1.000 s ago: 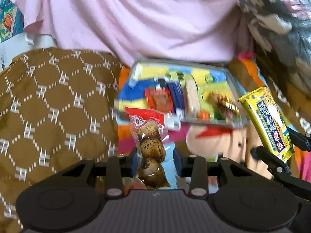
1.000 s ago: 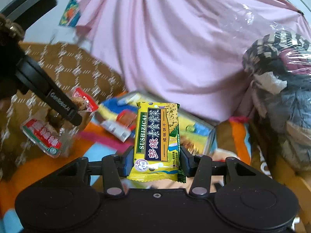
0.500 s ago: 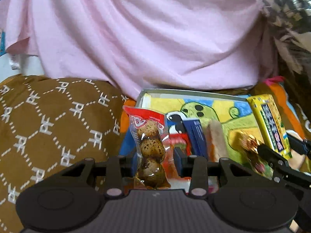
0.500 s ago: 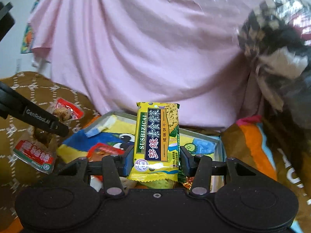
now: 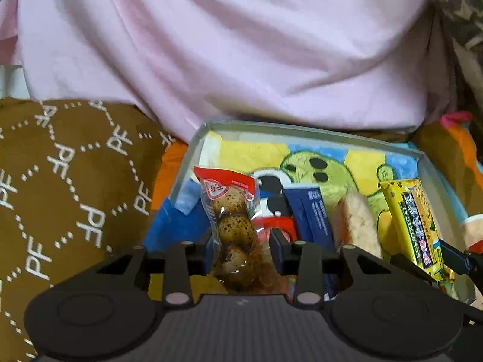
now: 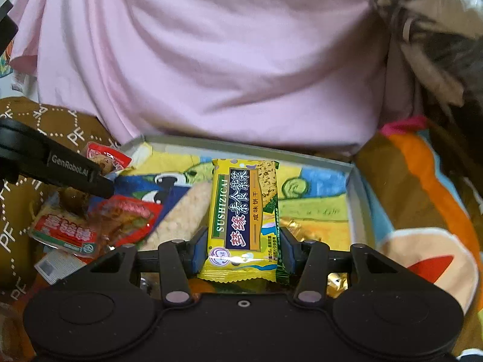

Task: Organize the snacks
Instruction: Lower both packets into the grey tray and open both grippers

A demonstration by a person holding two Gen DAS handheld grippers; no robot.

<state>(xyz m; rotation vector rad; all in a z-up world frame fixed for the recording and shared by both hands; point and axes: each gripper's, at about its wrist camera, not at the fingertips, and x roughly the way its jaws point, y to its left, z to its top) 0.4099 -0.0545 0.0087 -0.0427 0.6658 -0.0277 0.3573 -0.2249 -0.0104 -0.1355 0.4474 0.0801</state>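
Note:
My left gripper (image 5: 240, 246) is shut on a clear pack of speckled quail eggs (image 5: 232, 226) with a red top, held upright over the left part of a shallow box (image 5: 302, 128) with a cartoon lining. My right gripper (image 6: 243, 249) is shut on a yellow seaweed cracker packet (image 6: 244, 211), held upright over the box's (image 6: 241, 143) middle. The cracker packet shows at the right in the left wrist view (image 5: 412, 223). The egg pack shows at the left in the right wrist view (image 6: 104, 158).
In the box lie a blue packet (image 5: 308, 214), a pale rice cracker stick (image 5: 357, 223), a red packet (image 6: 129, 217) and gold-wrapped sweets (image 6: 297, 230). A pink cloth (image 5: 241, 45) hangs behind the box. A brown patterned cushion (image 5: 60, 181) lies left, a colourful blanket (image 6: 422, 196) right.
Both grippers have moved forward and down towards the box, each still holding its snack. The box now lies close beneath both of them.

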